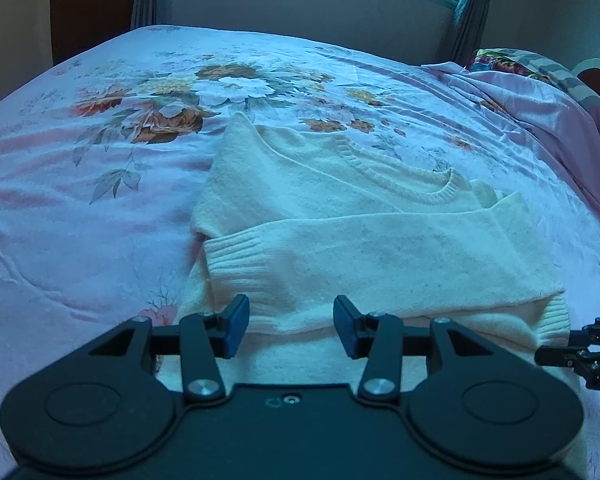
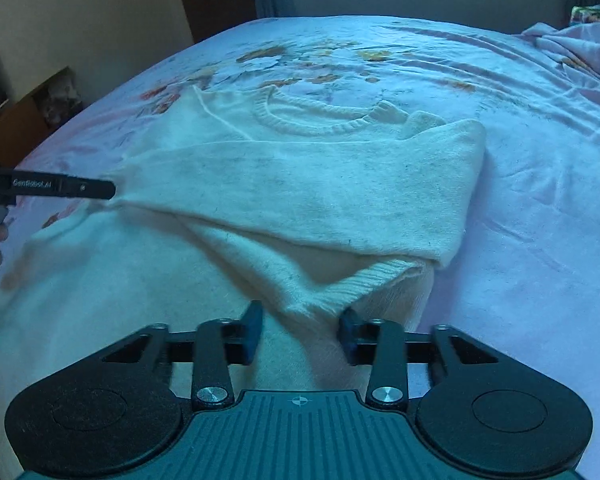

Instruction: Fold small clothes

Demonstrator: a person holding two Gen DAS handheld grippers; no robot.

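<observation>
sweater (image 1: 340, 216) flat on bed (image 1: 80, 200), collar at far side | sleeve (image 2: 300, 188) folded across body | crumpled bedding (image 1: 532, 96) far R of sweater | box (image 2: 24, 128) on floor, L of bed

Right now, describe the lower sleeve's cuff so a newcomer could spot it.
On the floral bed lies a cream sweater, one sleeve folded across its chest. The cuff is the ribbed end poking out beneath that sleeve, just ahead of the right gripper. The other cuff lies on top, at the opposite side.
</observation>
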